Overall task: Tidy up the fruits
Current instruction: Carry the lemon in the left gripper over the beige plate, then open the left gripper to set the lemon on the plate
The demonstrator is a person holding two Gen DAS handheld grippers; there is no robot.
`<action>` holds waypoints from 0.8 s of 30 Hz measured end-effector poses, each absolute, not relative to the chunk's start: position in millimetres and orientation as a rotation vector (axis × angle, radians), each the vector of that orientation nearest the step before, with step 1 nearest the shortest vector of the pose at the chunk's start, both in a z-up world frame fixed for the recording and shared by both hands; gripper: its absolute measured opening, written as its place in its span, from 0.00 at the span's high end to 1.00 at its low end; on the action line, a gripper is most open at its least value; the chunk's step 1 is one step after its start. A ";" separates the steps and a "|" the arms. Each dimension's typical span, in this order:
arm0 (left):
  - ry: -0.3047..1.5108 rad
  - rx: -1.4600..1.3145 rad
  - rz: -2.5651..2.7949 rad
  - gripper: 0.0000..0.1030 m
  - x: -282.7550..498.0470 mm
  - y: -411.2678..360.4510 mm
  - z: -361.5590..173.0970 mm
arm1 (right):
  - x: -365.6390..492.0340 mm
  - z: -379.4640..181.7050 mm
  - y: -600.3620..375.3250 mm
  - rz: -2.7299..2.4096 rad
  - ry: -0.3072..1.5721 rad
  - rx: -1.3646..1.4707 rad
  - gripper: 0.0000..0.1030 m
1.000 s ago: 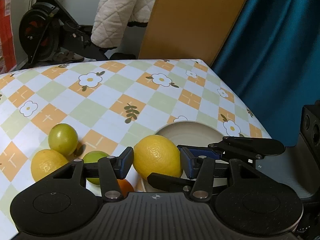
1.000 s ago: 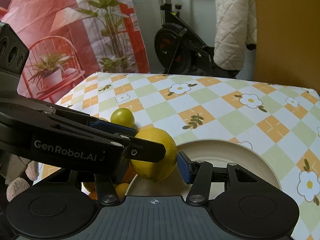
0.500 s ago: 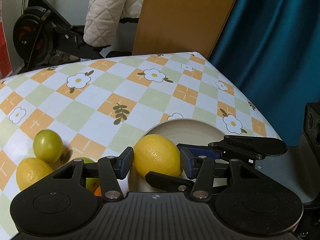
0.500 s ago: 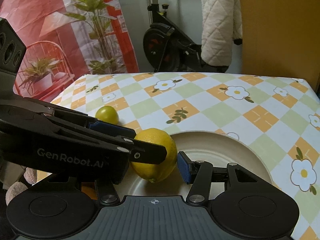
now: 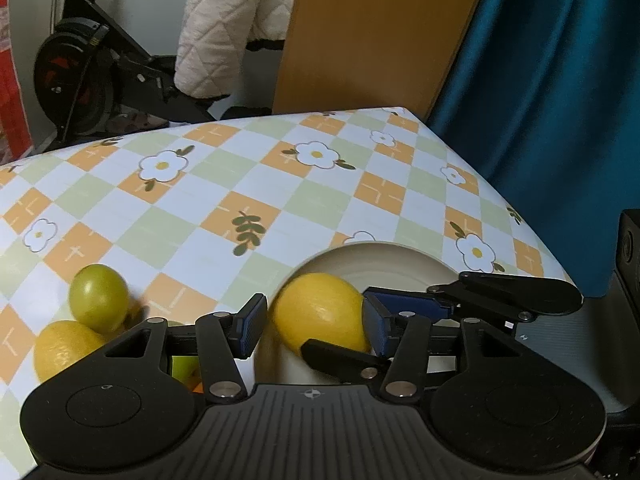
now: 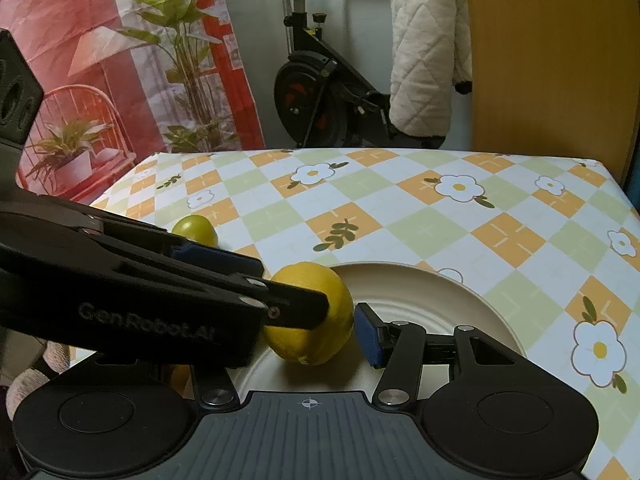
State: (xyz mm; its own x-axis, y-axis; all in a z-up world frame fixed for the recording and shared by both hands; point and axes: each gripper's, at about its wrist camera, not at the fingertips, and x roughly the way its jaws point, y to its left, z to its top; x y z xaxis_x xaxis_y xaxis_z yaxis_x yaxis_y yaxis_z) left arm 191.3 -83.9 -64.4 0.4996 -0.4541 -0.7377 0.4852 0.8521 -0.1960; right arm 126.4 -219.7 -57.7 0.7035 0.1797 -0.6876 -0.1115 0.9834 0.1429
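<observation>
As left tongs (image 5: 312,322) open around 1 lemon (image 5: 320,312) resting at the plate (image 6: 432,292) edge, left pad already clear; right tongs (image 6: 308,328) parted beside it, gripping nothing. Left on the tabletop (image 5: 248,184): 1 lemon (image 5: 60,344), 2 limes (image 5: 98,298).

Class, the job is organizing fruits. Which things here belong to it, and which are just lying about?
Belong to the job: large lemon, plate, green fruit, second lemon.

Just lying about: exercise bike, quilted jacket, blue curtain, plant poster.
</observation>
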 end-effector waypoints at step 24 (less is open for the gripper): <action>0.758 -0.023 -0.408 0.46 126.7 -0.3 -23.5 | 73.2 -32.6 -197.7 0.151 0.734 0.066 0.47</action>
